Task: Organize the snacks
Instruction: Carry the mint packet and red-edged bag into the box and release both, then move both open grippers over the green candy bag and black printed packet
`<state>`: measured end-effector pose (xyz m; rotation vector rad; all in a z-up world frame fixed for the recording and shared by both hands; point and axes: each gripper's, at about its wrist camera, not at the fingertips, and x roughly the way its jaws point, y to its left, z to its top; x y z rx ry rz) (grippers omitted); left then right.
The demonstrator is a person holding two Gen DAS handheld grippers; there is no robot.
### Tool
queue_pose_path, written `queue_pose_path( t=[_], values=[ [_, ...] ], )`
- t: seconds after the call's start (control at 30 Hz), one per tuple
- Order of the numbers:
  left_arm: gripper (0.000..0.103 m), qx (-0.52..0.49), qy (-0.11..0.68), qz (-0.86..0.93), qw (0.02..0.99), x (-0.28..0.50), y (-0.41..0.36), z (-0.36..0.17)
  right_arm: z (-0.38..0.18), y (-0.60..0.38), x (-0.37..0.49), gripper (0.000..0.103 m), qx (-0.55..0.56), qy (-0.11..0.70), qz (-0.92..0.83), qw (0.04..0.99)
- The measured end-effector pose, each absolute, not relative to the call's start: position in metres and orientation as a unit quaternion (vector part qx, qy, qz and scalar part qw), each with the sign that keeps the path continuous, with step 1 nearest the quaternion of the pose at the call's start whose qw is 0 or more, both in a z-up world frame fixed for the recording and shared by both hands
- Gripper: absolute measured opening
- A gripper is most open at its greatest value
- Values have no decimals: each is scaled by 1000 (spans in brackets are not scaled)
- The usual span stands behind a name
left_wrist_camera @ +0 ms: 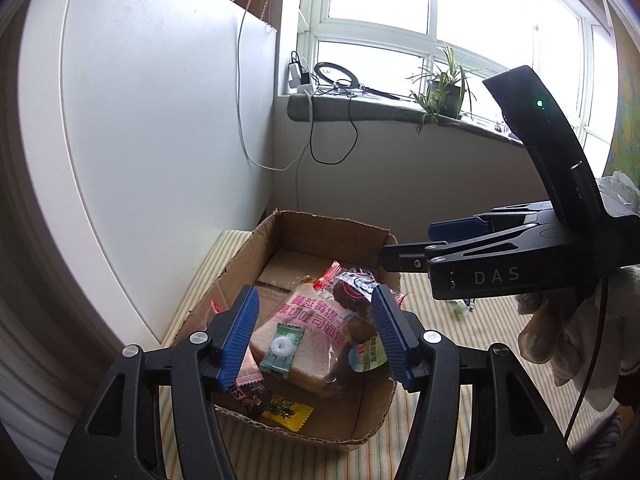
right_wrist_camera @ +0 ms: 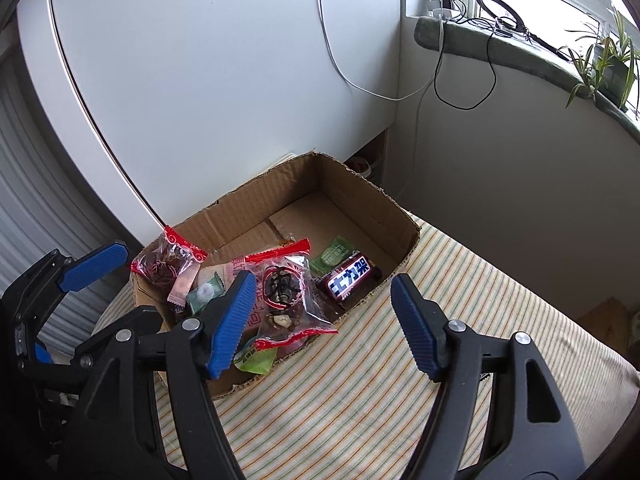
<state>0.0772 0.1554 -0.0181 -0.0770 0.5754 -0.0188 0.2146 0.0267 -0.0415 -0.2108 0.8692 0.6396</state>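
One cardboard box (right_wrist_camera: 360, 200) sits on the striped cloth (right_wrist_camera: 380, 360) and holds the snacks: one bagged bread slice (left_wrist_camera: 308, 340) with pink Chinese print, two clear red-edged packets (right_wrist_camera: 286, 288), one dark bar (right_wrist_camera: 350, 278) lettered 士力架, and one green ring-candy sachet (left_wrist_camera: 280, 348). The left gripper (left_wrist_camera: 314, 334) hangs spread wide and empty over the box. The right gripper (right_wrist_camera: 324, 328), marked DAS, is likewise spread and empty at the box's near edge.
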Motion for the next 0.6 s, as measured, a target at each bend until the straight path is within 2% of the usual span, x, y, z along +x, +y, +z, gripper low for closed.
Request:
queue_pose_path(
  t=[0.33, 0.6],
  values=[
    [58, -40, 286, -41, 957, 79, 129, -13, -38, -48, 216, 73, -80, 409, 276, 866],
    [58, -35, 296, -90, 950, 90, 84, -16, -59, -125, 230, 72, -49, 435, 230, 869]
  ],
)
